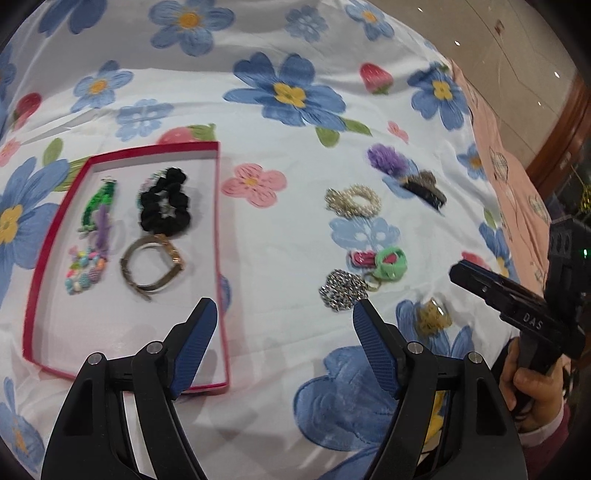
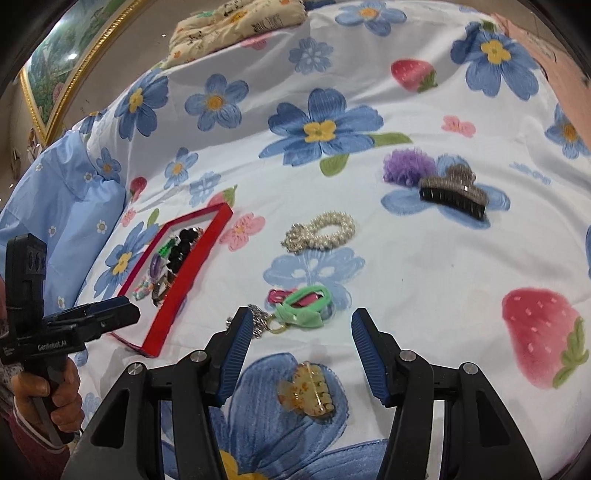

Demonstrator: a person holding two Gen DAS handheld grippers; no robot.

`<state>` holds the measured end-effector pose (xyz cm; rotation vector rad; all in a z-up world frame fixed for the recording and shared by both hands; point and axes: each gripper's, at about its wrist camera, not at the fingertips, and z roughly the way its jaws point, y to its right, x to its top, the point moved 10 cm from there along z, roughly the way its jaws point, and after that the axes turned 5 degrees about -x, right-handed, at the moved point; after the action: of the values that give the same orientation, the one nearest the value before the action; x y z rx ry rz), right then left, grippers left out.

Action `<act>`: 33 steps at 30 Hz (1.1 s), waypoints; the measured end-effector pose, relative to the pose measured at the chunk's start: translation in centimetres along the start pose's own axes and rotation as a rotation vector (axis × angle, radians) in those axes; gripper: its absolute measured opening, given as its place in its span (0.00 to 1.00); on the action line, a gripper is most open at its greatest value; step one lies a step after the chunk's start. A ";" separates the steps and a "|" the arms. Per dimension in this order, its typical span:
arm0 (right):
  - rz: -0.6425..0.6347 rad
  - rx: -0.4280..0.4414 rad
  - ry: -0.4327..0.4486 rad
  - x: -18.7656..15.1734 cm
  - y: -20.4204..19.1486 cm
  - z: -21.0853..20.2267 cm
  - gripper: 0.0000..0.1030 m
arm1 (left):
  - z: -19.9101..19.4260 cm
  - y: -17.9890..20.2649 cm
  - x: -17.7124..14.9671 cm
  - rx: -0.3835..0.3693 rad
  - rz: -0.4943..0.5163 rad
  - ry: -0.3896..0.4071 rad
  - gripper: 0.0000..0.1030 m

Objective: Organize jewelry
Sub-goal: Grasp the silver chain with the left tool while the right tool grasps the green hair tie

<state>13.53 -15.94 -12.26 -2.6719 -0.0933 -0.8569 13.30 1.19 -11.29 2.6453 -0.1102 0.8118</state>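
Observation:
A red-rimmed tray on the flowered bedspread holds a black scrunchie, a gold watch, a green bracelet and a beaded bracelet. My left gripper hovers open over the tray's near right corner, empty. Loose to the right lie a pearl scrunchie, a green bow tie, a pink clip, a silver chain, a purple scrunchie and a dark claw clip. My right gripper is open above an amber claw clip, not touching it.
A light blue pillow lies left of the tray and a patterned cushion at the far end. A pink cloth borders the bedspread's right side. A hand grips each tool's handle.

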 end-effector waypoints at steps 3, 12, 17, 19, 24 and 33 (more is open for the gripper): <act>0.010 0.006 -0.017 -0.3 0.4 0.9 0.56 | 1.2 0.7 -0.2 -0.008 0.020 -0.024 0.74; 0.029 0.017 -0.052 0.2 1.3 3.0 0.55 | 5.1 2.4 -0.4 -0.026 0.075 -0.092 0.74; 0.032 0.020 -0.085 0.2 1.7 4.8 0.54 | 7.5 3.4 -0.4 -0.042 0.100 -0.127 0.74; 0.034 0.024 -0.102 0.1 1.7 5.5 0.51 | 8.4 3.8 -0.5 -0.043 0.119 -0.143 0.74; 0.034 0.025 -0.141 -0.3 1.8 7.3 0.41 | 10.2 4.3 -0.9 -0.032 0.167 -0.168 0.66; 0.012 0.016 -0.156 -0.6 1.7 8.3 0.05 | 10.7 5.6 -0.8 -0.090 0.224 -0.171 0.16</act>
<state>17.91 -14.79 -19.39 -2.7181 -0.1205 -0.6406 17.24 -7.98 -18.16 2.6434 -0.4836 0.6290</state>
